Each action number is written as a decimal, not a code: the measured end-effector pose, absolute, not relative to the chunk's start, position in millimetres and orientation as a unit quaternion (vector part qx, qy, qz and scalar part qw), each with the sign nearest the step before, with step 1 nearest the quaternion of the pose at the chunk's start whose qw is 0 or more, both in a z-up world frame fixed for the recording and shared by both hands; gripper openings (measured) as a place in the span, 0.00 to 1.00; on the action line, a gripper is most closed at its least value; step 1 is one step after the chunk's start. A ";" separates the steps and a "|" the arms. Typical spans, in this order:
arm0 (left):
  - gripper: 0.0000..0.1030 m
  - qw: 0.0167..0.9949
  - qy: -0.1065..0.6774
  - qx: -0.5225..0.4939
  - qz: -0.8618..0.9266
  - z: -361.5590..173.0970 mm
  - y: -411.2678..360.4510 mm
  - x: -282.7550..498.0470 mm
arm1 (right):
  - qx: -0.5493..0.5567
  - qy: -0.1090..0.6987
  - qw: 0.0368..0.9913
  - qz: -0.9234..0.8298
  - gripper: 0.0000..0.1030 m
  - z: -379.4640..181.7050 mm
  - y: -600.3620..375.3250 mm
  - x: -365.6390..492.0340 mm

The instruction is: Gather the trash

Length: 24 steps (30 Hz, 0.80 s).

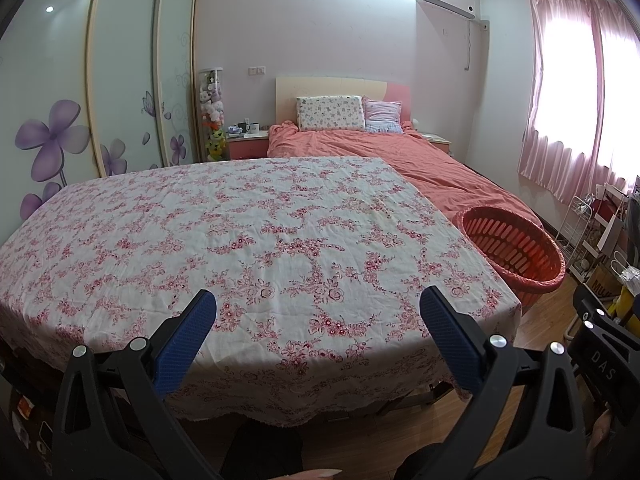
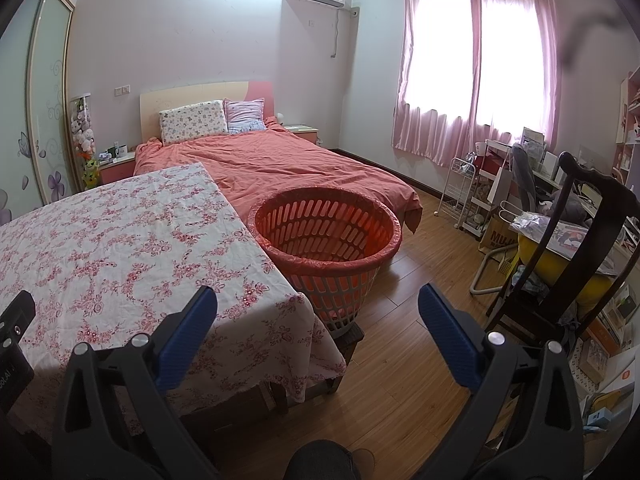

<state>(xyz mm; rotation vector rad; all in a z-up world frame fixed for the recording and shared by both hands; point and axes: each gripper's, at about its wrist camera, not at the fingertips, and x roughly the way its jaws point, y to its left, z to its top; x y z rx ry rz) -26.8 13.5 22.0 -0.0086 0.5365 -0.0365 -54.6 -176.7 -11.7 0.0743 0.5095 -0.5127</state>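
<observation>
While both grippers, left gripper (image 1: 318, 310) and right gripper (image 2: 318, 308), gape, the lined basket (image 2: 326, 236) holds nothing visible.

I saw a table under a floral tablecloth (image 1: 256, 240), and beyond it a bed with a coral duvet (image 2: 272, 164) and two pillows (image 1: 330, 113). Pink curtains (image 2: 472, 68) covered the window; a dark wooden chair (image 2: 580, 216) stood right.

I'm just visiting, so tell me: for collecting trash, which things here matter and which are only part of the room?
For the job:
- red basket, lined with a bag, standing beside the table
- left gripper, open
- right gripper, open
No trash shows on the floral tablecloth.

Just there:
- bed
- pink curtains
- dark wooden chair
- white wire rack
</observation>
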 end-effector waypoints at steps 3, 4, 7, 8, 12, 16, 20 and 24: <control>0.97 0.964 0.265 -0.004 -0.018 21.9 13.9 -27.0 | 0.036 0.249 0.935 -0.251 0.96 -11.4 -177.0 -54.6; 0.97 0.964 0.265 -0.004 -0.018 22.0 13.6 -26.7 | 0.036 0.249 0.935 -0.251 0.96 -11.5 -177.0 -54.6; 0.97 0.964 0.266 -0.004 -0.018 22.1 13.8 -27.0 | 0.037 0.248 0.935 -0.251 0.96 -11.3 -176.7 -54.7; 0.97 0.964 0.265 -0.004 -0.018 21.6 13.0 -26.8 | 0.036 0.249 0.935 -0.251 0.96 -11.2 -177.2 -54.7; 0.97 0.964 0.266 -0.004 -0.018 21.6 13.0 -26.7 | 0.036 0.248 0.935 -0.249 0.96 -13.2 -176.1 -53.8; 0.97 0.964 0.266 -0.004 -0.018 21.6 13.1 -27.1 | 0.037 0.249 0.935 -0.249 0.96 -13.6 -175.3 -53.5; 0.97 0.964 0.267 -0.004 -0.019 21.1 12.9 -27.0 | 0.037 0.248 0.935 -0.249 0.96 -12.9 -176.1 -53.8; 0.97 0.964 0.267 -0.004 -0.019 20.4 12.9 -27.9 | 0.037 0.247 0.936 -0.249 0.96 -14.0 -174.8 -53.2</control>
